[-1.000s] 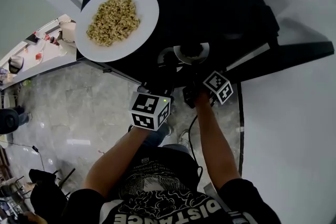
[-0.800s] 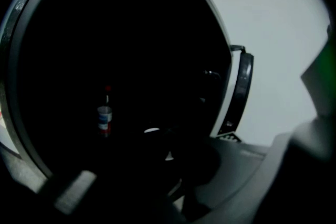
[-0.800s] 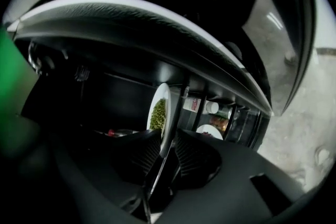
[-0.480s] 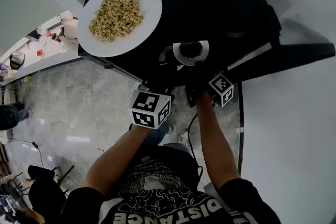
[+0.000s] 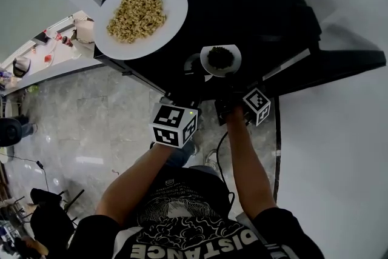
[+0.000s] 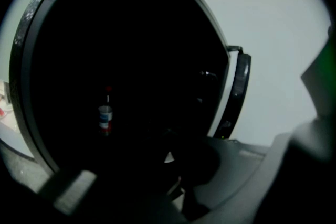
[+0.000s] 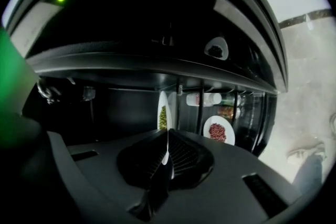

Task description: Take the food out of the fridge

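Right gripper (image 7: pixel 167 159) jaws, just closing, pinch the rim of small white plate of dark greens (image 5: pixel 220 58), centre frame, at black fridge (image 5: pixel 254 3). Left gripper (image 6: pixel 169 161) jaws too dark to tell. Black shirt (image 5: pixel 182 218) reads "DISTANCE".

Small white dish (image 5: pixel 235 53) of dark greens (image 5: pixel 220 58) — before open black fridge (image 5: pixel 254 3)

On the black fridge top (image 5: pixel 242 3) lies a large white plate (image 5: pixel 173 0) of pale pasta (image 5: pixel 137 15), while the right hand-held gripper (image 5: pixel 224 79), its jaws having just been closing, pinches the near rim of a small white plate (image 5: pixel 236 53) of dark greens (image 5: pixel 220 57), the left hand-held gripper (image 5: pixel 187 89) just beside it
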